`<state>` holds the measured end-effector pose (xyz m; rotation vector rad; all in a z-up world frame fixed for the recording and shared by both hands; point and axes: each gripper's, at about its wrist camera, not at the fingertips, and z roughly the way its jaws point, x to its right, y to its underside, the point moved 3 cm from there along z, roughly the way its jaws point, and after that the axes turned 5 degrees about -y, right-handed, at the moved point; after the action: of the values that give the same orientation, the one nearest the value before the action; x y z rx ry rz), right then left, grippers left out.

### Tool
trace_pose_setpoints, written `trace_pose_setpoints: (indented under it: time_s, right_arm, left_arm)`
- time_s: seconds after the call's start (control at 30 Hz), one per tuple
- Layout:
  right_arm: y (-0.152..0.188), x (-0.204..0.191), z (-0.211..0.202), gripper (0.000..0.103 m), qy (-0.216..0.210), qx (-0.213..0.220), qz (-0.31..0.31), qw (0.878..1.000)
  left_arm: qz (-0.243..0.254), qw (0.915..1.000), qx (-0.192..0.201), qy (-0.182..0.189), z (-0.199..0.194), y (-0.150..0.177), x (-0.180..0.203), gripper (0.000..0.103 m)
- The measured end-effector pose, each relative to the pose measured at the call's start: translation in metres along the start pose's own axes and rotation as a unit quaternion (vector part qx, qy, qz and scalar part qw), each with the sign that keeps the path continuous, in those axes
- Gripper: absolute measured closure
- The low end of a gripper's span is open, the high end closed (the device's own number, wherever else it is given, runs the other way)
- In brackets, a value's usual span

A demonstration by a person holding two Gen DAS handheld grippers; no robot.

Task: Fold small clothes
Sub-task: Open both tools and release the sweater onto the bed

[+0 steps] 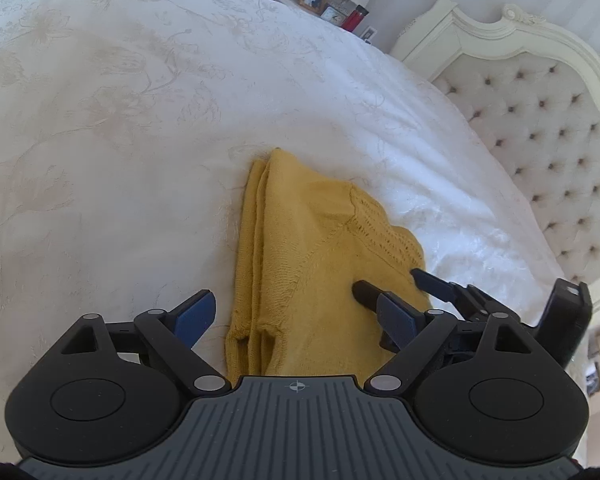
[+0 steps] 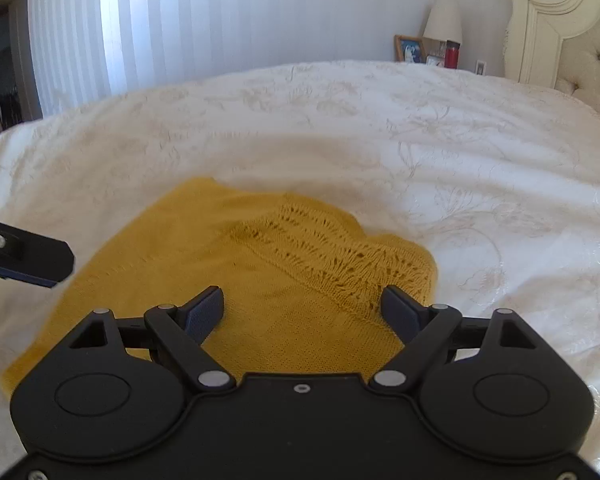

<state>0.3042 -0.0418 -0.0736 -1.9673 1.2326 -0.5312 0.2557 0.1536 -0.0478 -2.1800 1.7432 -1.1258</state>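
Note:
A small mustard-yellow knitted garment (image 1: 300, 264) lies folded on the white bedspread (image 1: 100, 120), with a lace-knit part toward the right. My left gripper (image 1: 300, 316) is open just above its near end, fingers either side of it, holding nothing. My right gripper (image 1: 388, 284) comes in from the right in the left wrist view, open, its fingertips over the garment's right part. In the right wrist view the garment (image 2: 260, 280) lies under my open right gripper (image 2: 302, 312), and a finger of the left gripper (image 2: 28, 258) shows at the left edge.
A tufted cream headboard (image 1: 540, 128) stands at the right. Beyond the bed are a lamp (image 2: 444, 20), a picture frame (image 2: 410, 49) and a red bottle (image 2: 452, 54). White curtains (image 2: 220, 20) hang behind. The bedspread (image 2: 420, 140) stretches wide around the garment.

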Motion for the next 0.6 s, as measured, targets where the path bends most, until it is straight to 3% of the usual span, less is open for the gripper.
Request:
trace_pose_setpoints:
  time_s: [0.1,0.3,0.47,0.6]
  right_arm:
    - [0.003,0.008,0.014,0.008,-0.012,-0.007,0.023,1.000]
    - [0.002,0.013,-0.008,0.009,-0.029,0.005,0.032,0.999]
    - [0.009,0.050,-0.039,0.009,-0.046,0.040,0.140,0.988]
    - [0.027,0.086,-0.051,0.008,-0.074,0.036,0.234,0.969]
  left_arm:
    - [-0.011,0.9999,-0.007,0.011,0.004,0.001,-0.002,0.015]
    - [-0.024,0.9992,-0.028,0.016,0.012,0.008,-0.005,0.015]
    - [-0.023,0.9985,-0.048,0.010,0.020,0.015,-0.004,0.015]
    - [-0.013,0.9983,-0.057,0.003,0.022,0.019,-0.002,0.015]
